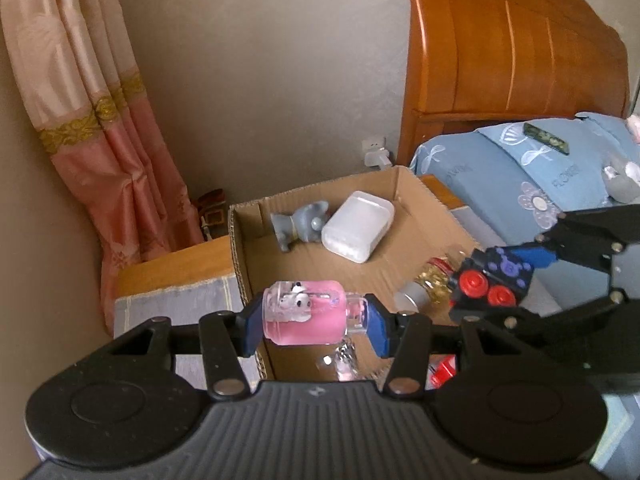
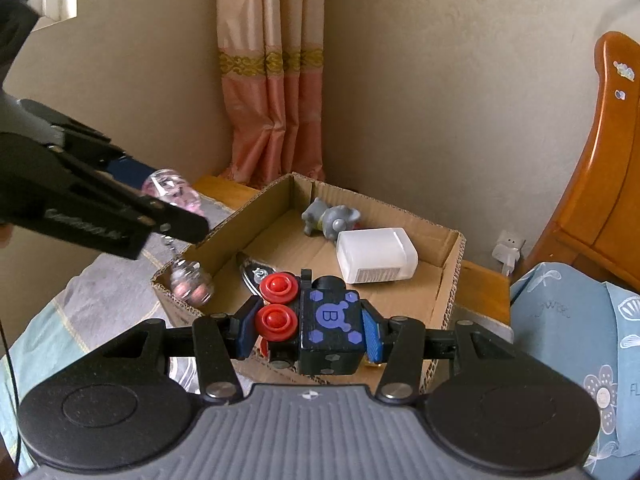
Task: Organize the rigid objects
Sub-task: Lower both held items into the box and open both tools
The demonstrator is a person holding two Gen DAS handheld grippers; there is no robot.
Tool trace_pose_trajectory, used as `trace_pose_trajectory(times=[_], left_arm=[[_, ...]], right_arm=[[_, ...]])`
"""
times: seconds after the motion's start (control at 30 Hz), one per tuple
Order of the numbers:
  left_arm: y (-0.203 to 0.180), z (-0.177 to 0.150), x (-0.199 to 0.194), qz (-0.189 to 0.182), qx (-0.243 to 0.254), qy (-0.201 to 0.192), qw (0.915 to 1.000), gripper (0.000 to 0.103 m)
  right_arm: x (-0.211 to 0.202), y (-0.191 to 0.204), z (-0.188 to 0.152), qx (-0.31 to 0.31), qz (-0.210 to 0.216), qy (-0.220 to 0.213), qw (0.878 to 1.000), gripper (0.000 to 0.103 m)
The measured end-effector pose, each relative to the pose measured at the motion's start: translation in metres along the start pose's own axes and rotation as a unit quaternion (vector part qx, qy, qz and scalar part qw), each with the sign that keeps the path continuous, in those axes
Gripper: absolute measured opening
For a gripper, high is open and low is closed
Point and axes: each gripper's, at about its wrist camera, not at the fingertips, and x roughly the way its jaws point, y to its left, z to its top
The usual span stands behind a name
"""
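The cardboard box [image 2: 448, 252] already holds a white container [image 2: 376, 256] and a grey figurine [image 2: 330, 218], so a careless drop could land on them. The right gripper [image 2: 308, 330] clamps the black toy block [image 2: 320, 328] above the near wall; the left gripper [image 1: 314, 316] pinches the pink charm [image 1: 304, 312] (its dangling chain may snag the rim)
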Motion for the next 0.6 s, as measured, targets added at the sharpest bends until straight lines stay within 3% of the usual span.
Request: trace_pose_trajectory(times=[0.17, 0.23, 0.3, 0.33, 0.43, 0.6], left_arm=[[0.005, -0.002, 0.025, 0.01, 0.0, 0.028, 0.9996, 0.05], [0.007, -0.007, 0.033, 0.004, -0.009, 0.04, 0.9992, 0.057], [0.01, -0.012, 0.035, 0.002, -0.019, 0.042, 0.9989, 0.094], [0.011, -0.015, 0.034, 0.008, -0.022, 0.033, 0.9992, 0.098], [0.011, -0.019, 0.03, 0.03, -0.011, 0.021, 0.9993, 0.098], [0.02, -0.029, 0.024, 0.026, -0.01, 0.021, 0.9994, 0.098]], right_arm=[[0.012, -0.003, 0.005, 0.005, -0.001, 0.01, 1.0, 0.055], [0.017, -0.003, 0.007, 0.002, -0.001, 0.014, 1.0, 0.055], [0.022, -0.003, 0.009, 0.001, -0.001, 0.017, 1.0, 0.055], [0.025, -0.003, 0.01, 0.0, -0.001, 0.019, 1.0, 0.055], [0.034, -0.003, 0.016, 0.0, 0.002, 0.025, 1.0, 0.055], [0.056, -0.005, 0.03, 0.0, -0.007, 0.038, 0.999, 0.055]])
